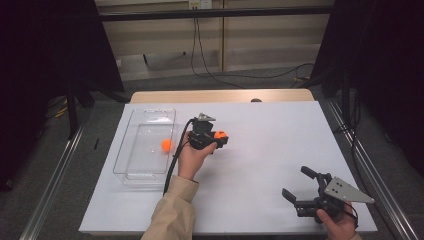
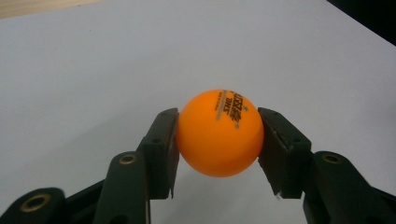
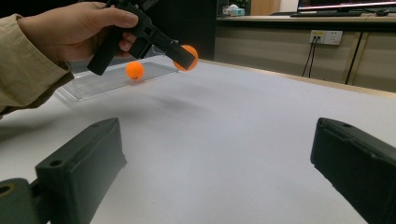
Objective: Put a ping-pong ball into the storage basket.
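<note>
Fingers (image 2: 163,154) clamp orange ball (image 2: 219,133) — black print, unreadable — left gripper (image 2: 218,140).

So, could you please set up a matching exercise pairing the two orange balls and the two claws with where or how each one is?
Things:
1. left claw
2. right claw
3. printed ball
4. second ball

States:
A. lying in the clear tray
B. open, holding nothing
C. shut on a ball
D. pinched between two pads

Pairs: 1-C, 2-B, 3-D, 4-A
</note>
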Tool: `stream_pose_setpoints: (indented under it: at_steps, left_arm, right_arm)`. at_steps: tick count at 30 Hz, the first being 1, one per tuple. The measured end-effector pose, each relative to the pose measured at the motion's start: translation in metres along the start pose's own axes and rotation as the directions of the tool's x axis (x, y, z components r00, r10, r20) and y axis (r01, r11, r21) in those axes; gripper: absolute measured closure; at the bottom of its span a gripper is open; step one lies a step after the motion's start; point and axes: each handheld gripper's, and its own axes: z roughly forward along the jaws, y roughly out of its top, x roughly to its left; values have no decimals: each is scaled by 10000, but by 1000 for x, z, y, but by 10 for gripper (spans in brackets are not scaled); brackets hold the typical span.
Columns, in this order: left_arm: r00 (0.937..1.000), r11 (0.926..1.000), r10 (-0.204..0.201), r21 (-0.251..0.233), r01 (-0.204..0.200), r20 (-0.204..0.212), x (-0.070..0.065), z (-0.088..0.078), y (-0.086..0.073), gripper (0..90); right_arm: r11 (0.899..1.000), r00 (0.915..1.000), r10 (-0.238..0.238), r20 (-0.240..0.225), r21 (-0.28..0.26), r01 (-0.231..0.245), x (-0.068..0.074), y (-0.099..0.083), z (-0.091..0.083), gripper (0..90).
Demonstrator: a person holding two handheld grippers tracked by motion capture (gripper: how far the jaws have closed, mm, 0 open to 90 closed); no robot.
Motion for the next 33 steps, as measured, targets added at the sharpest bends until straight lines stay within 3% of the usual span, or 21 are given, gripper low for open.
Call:
stream_pose_setpoints:
  at_steps: [33]
  left_arm:
    - [9987, 9998, 23, -189, -32, -508, 9, -20, 3, 510]
  right_arm:
    - [10000, 10000, -10, -13, 1, 10, 0, 0, 0, 20]
